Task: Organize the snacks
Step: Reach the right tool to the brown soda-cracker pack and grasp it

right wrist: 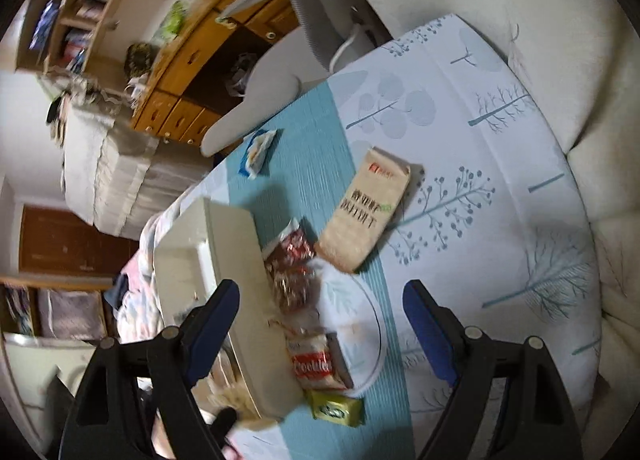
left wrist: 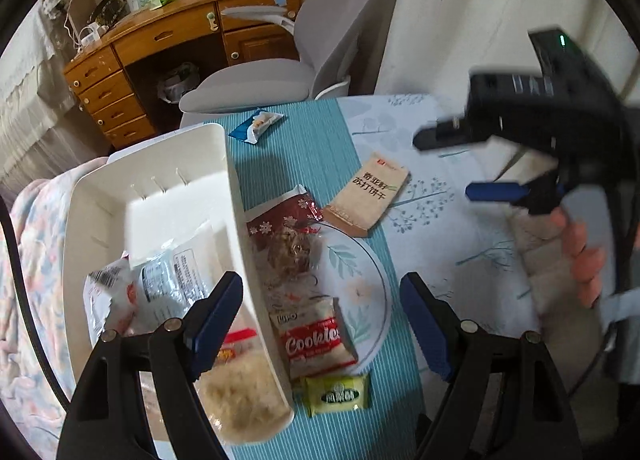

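Observation:
A white bin stands on the teal runner and holds several wrapped snacks. Beside its right wall lie a red-and-clear snack bag, a red Cookies pack on a plate, a green candy, a beige cracker pack and a blue packet. My left gripper is open and empty above the bin's wall and the Cookies pack. My right gripper is open and empty, hovering above the table.
A grey office chair stands behind the table, with a wooden desk beyond it. A white cushion borders the table on the right. The tablecloth has a tree print.

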